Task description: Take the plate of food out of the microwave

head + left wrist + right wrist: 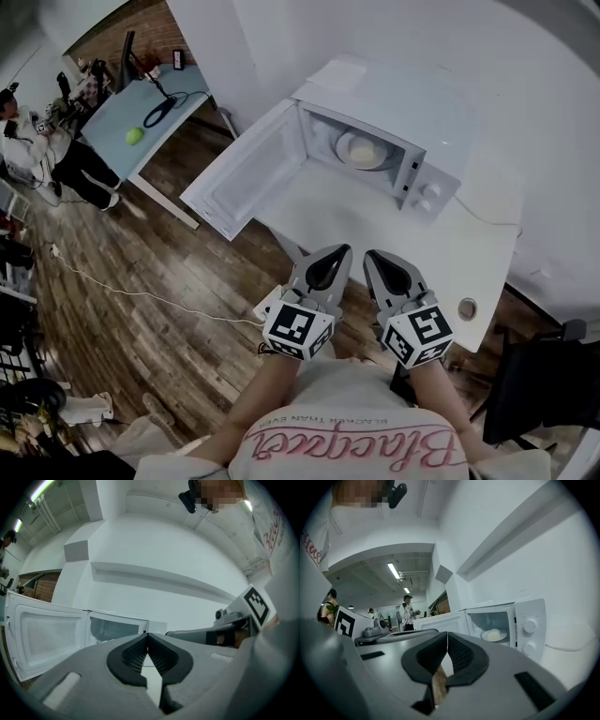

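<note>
A white microwave (427, 155) stands on the white table (375, 239) with its door (246, 169) swung open to the left. Inside it sits a white plate of pale food (362, 150), also visible in the right gripper view as the plate (494, 635). My left gripper (330, 254) and right gripper (382, 260) hover side by side at the table's near edge, well short of the microwave. Both are shut with nothing between their jaws. In the left gripper view the left gripper (147, 638) faces the open door (44, 632); the right gripper (447, 637) points toward the cavity.
A small round object (467, 307) lies on the table's right part. A blue table (141, 108) with a green ball (134, 136) stands far left, with people (37, 141) beside it. A cable (131, 292) runs over the wooden floor. A dark chair (544, 375) is at right.
</note>
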Tool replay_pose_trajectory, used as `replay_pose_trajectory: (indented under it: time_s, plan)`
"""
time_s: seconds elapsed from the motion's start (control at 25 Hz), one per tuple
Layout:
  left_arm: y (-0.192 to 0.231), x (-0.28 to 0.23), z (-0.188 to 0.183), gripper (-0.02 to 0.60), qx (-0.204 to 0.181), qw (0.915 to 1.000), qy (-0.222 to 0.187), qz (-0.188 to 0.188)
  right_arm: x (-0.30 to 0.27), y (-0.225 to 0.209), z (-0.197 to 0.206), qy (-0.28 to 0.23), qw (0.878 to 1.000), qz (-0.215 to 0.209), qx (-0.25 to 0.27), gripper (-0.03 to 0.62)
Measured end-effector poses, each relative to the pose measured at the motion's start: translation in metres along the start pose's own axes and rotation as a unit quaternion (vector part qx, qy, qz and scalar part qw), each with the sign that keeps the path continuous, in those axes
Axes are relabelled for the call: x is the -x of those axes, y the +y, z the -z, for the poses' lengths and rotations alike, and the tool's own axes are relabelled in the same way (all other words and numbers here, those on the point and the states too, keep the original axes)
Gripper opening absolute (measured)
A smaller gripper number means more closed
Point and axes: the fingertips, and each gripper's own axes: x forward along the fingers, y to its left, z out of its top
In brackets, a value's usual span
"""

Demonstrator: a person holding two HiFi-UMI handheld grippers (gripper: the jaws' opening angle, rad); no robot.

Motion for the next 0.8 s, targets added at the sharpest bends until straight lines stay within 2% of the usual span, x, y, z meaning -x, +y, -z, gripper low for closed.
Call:
replay_pose_trajectory:
  time_s: [0.52, 0.8]
  plan:
    - [0.084, -0.004, 0.001, 0.005, 0.032, 0.9988, 0.000, 0.036, -0.073, 0.017, 0.000, 0.007, 0.998, 0.022, -0.055, 0.012]
    - [0.125, -0.002, -0.003, 0.005, 0.035, 0.9977, -0.002, 0.057, -0.109, 0.040, -0.018, -0.033, 0.997, -0.014, -0.075, 0.012]
